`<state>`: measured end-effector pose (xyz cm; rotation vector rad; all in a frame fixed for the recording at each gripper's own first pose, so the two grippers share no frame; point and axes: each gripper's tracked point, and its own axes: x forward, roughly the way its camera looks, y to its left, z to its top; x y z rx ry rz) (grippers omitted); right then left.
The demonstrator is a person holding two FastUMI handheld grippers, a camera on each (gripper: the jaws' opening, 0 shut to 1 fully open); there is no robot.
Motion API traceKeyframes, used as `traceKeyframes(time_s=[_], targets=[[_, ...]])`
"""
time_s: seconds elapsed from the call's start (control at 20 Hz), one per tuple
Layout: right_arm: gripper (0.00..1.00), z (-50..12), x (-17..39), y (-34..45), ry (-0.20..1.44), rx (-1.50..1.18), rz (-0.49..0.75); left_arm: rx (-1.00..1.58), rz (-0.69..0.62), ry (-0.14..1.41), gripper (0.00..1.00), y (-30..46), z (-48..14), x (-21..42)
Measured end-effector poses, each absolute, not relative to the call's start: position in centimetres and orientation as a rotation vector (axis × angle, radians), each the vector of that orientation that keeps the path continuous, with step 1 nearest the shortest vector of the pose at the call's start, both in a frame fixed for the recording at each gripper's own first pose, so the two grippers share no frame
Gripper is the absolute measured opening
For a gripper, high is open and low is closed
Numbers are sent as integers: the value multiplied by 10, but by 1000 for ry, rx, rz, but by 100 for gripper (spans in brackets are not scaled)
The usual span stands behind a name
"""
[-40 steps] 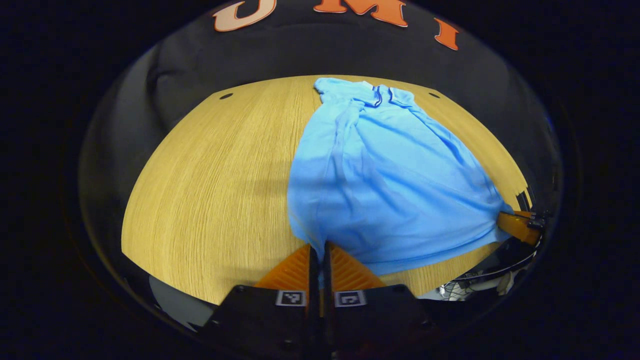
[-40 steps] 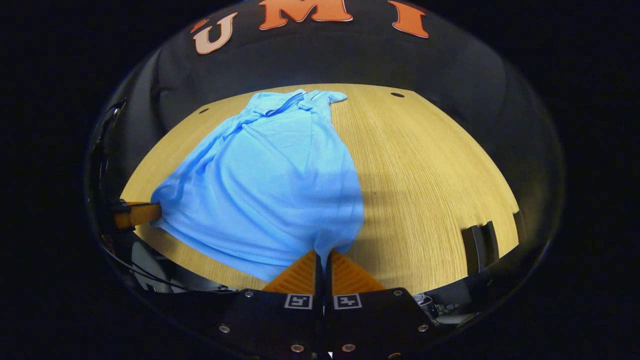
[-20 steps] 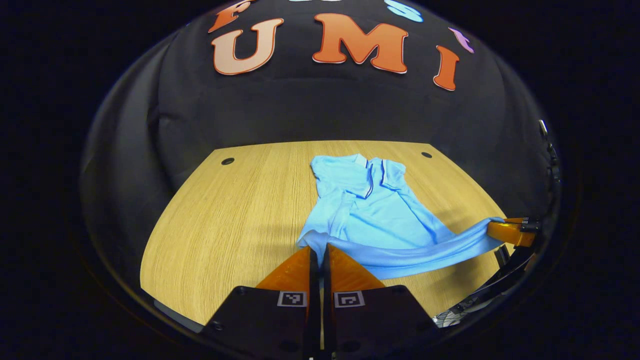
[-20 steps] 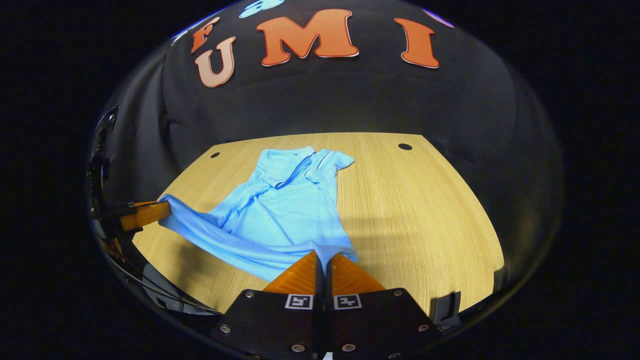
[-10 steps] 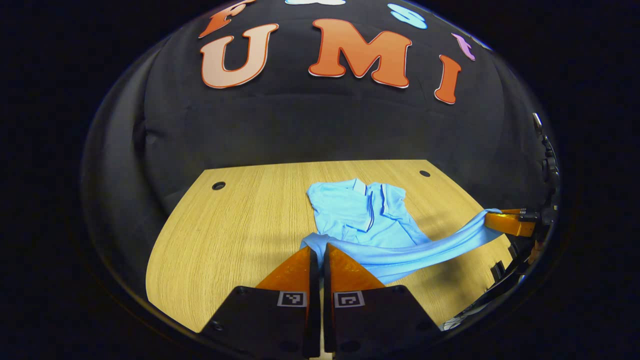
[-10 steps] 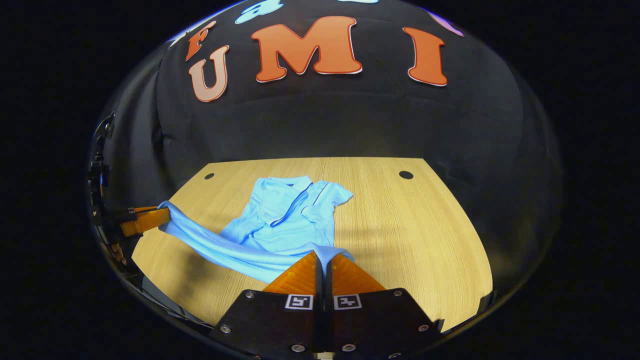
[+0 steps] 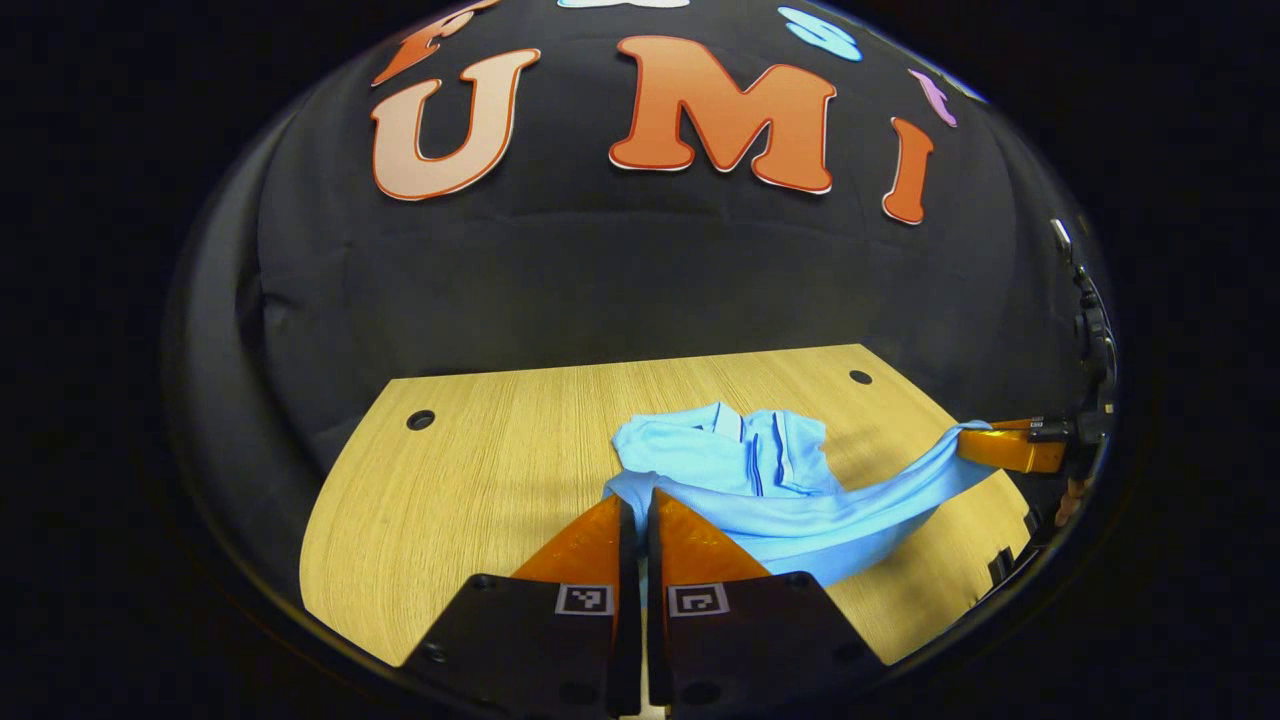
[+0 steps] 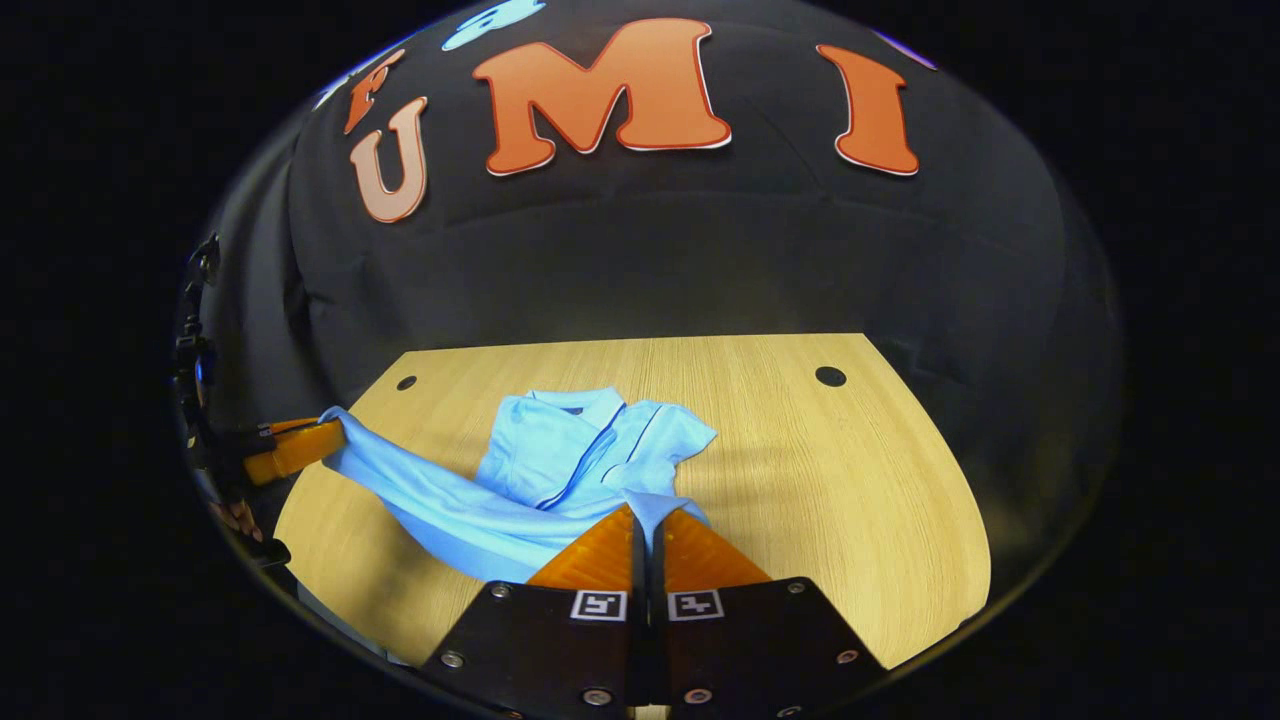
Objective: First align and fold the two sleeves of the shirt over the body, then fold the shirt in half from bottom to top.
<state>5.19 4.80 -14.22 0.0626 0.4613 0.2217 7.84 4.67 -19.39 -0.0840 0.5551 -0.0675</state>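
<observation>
A light blue polo shirt (image 7: 740, 460) lies on the wooden table (image 7: 480, 470), its collar end toward the far edge. Its bottom hem (image 7: 800, 520) is lifted and stretched between the two grippers, hanging over the body. My left gripper (image 7: 634, 502) is shut on one hem corner. My right gripper (image 8: 645, 512) is shut on the other corner. In the right gripper view the shirt (image 8: 570, 455) shows its collar and placket, with the left gripper (image 8: 295, 447) at the left edge. In the left gripper view the right gripper (image 7: 1000, 447) is at the far right.
The table has small round holes near its far corners (image 7: 421, 419) (image 8: 830, 376). The black booth wall stands just behind the table's far edge. Bare wood lies to the left in the left gripper view and to the right (image 8: 850, 500) in the right gripper view.
Both grippers have carried the hem up and toward the collar. The shirt's body, spread out two seconds ago, is now mostly covered by the lifted hem.
</observation>
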Motion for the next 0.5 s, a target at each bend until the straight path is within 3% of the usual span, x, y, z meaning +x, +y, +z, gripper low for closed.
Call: traceKeyframes(time_s=[0.5], targets=[[1, -158, 186, 60, 526, 84, 180, -78, -55, 571, 6, 69, -231, 203]])
